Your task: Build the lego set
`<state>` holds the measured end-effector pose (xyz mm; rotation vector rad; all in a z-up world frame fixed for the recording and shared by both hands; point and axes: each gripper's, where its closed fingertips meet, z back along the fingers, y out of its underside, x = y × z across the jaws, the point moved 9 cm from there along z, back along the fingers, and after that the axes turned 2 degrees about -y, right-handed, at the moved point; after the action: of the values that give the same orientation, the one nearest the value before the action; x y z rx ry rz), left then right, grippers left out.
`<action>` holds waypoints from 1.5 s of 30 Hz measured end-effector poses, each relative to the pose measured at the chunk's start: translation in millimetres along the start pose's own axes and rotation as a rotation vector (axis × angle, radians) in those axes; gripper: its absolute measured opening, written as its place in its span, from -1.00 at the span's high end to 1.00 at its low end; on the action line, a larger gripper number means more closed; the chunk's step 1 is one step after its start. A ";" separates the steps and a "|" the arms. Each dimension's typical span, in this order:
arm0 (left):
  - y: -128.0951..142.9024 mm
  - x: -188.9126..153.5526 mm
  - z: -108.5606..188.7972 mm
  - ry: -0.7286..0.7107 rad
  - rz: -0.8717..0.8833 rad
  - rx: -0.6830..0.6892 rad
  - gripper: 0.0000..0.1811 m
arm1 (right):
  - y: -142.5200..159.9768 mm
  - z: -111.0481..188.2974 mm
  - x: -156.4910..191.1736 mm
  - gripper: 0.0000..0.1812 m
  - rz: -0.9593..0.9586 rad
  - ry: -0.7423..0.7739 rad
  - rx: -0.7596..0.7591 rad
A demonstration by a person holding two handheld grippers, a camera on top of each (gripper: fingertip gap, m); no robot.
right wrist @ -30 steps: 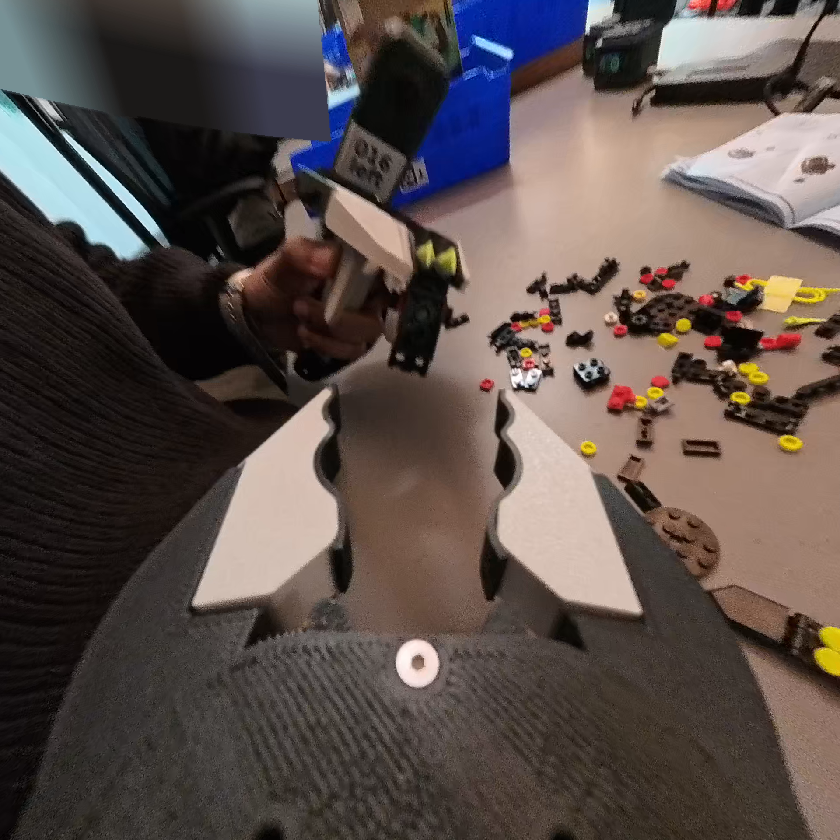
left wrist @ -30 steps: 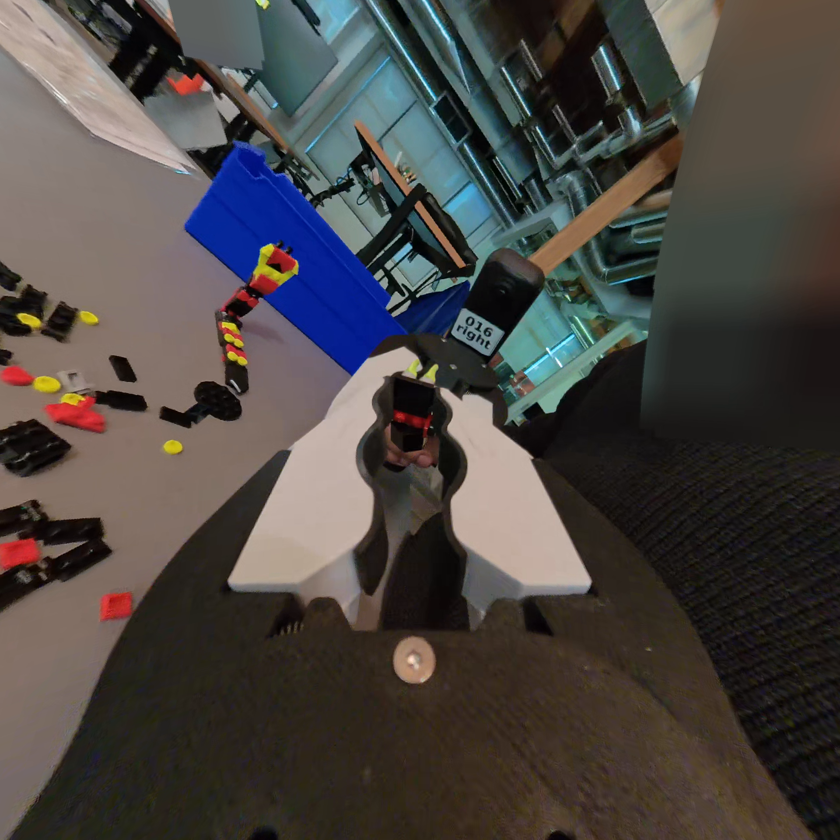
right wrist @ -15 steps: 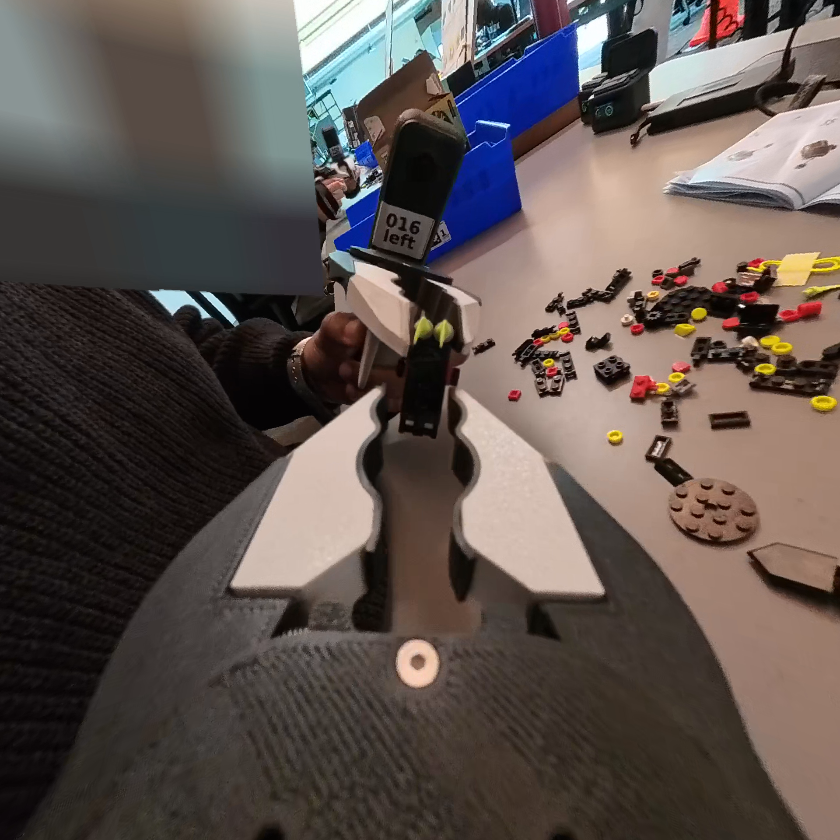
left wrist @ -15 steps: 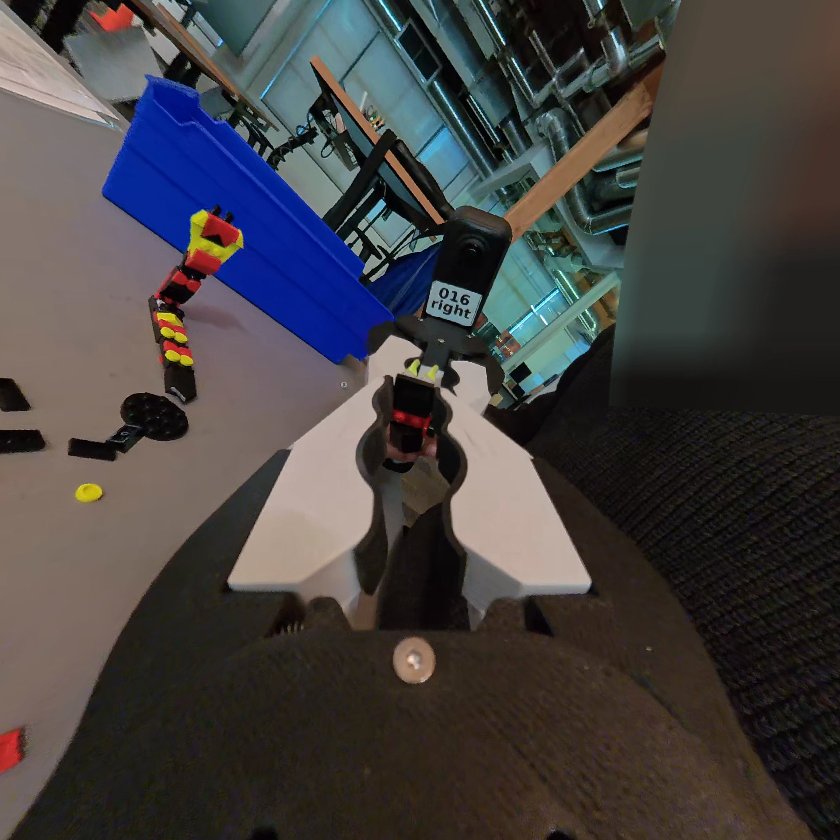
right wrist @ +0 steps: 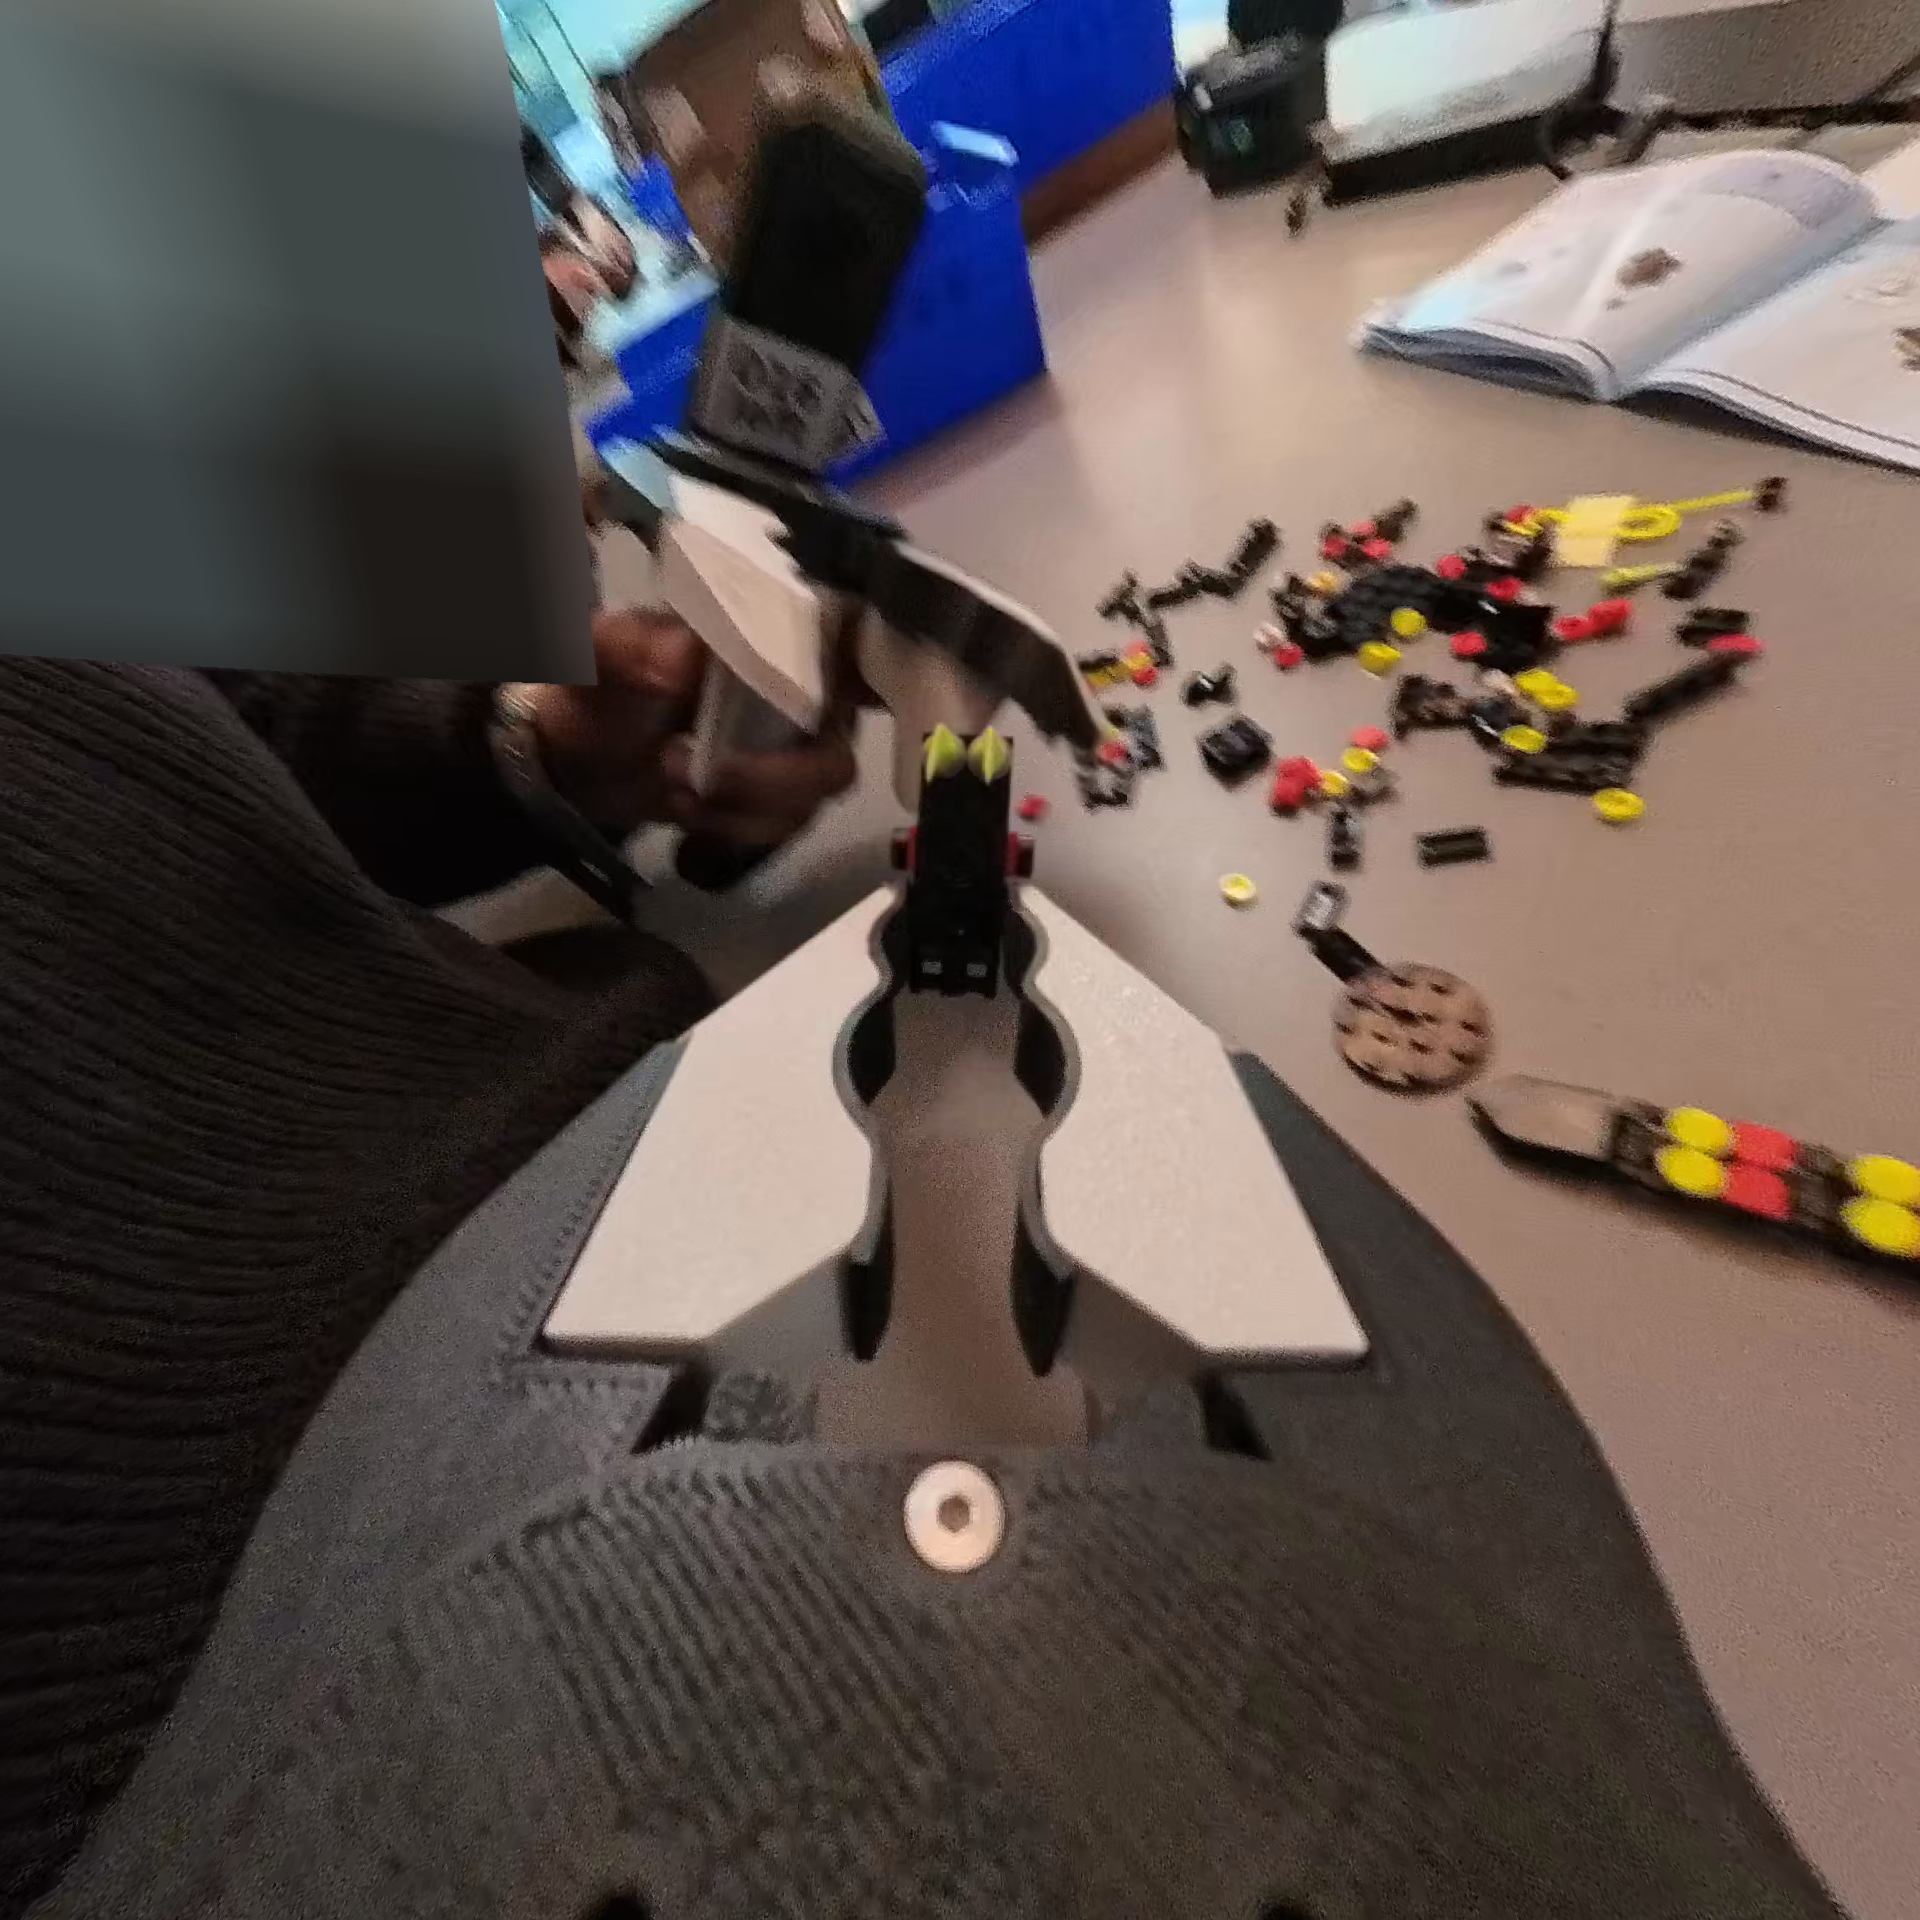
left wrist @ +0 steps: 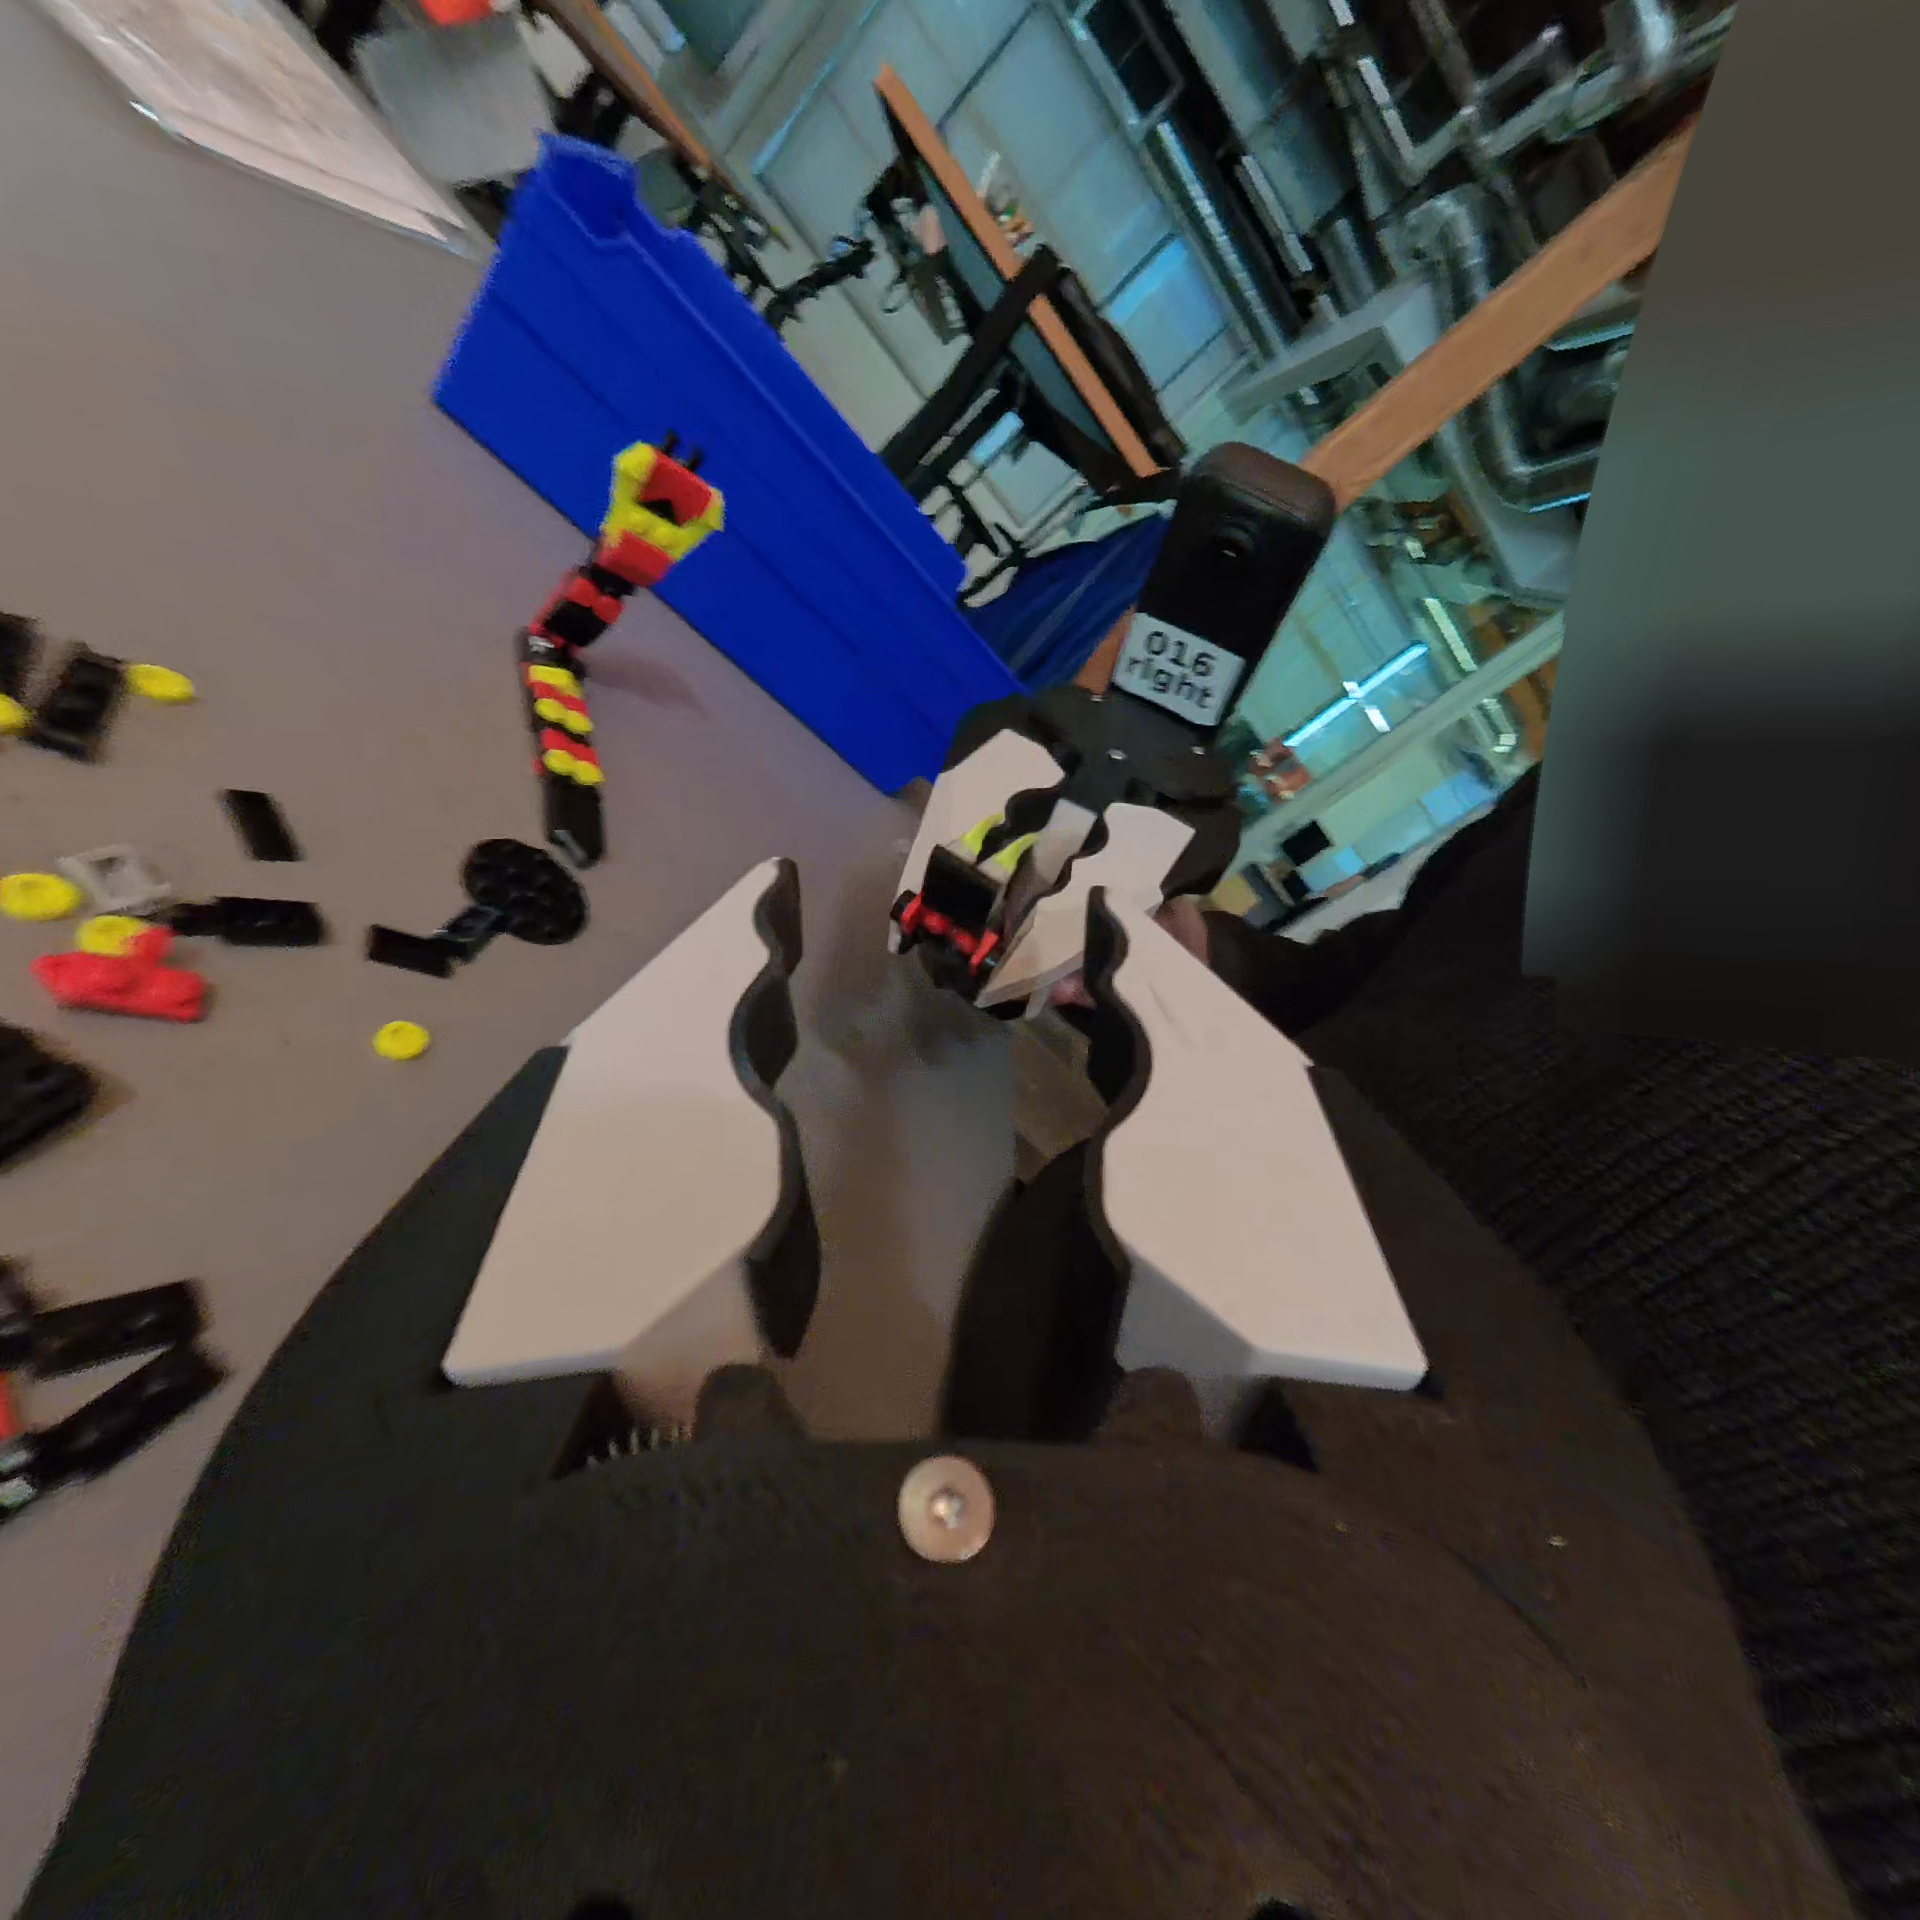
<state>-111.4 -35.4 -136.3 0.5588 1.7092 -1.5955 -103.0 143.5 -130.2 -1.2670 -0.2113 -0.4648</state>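
The right gripper point(right wrist: 951, 940) was clenched on just the bottom end of the small black lego sub-assembly point(right wrist: 954, 883) with red side studs and two yellow-green spikes, dead centre of the right wrist frame, held up off the grey table point(right wrist: 1299, 1403). The left gripper point(left wrist: 940, 977) had its jaws spread wide with nothing between them, so that shallow pinch was all the support going. My guess was it could've pivoted or popped out and landed among the loose pieces point(right wrist: 1455, 675) in the upper right

Probably a workshop: exposed ducts point(left wrist: 1455, 156), blue bins point(left wrist: 675, 436).
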 end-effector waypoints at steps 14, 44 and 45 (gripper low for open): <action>-13.0 22.6 23.8 -0.348 -0.122 -0.041 0.34 | 35.6 -10.2 -17.7 0.84 0.309 0.323 0.532; -154.9 160.9 -39.8 -1.207 -0.294 0.324 -0.34 | 0.5 30.3 -21.7 0.48 0.166 0.262 0.109; -157.5 171.0 -43.2 -1.229 -0.283 0.350 -0.35 | 0.4 30.9 -21.9 0.48 0.165 0.261 0.105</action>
<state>-346.5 -42.3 -160.4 -0.4982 0.5864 -1.8250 -119.2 177.7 -130.2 -1.0993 0.0876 -0.4654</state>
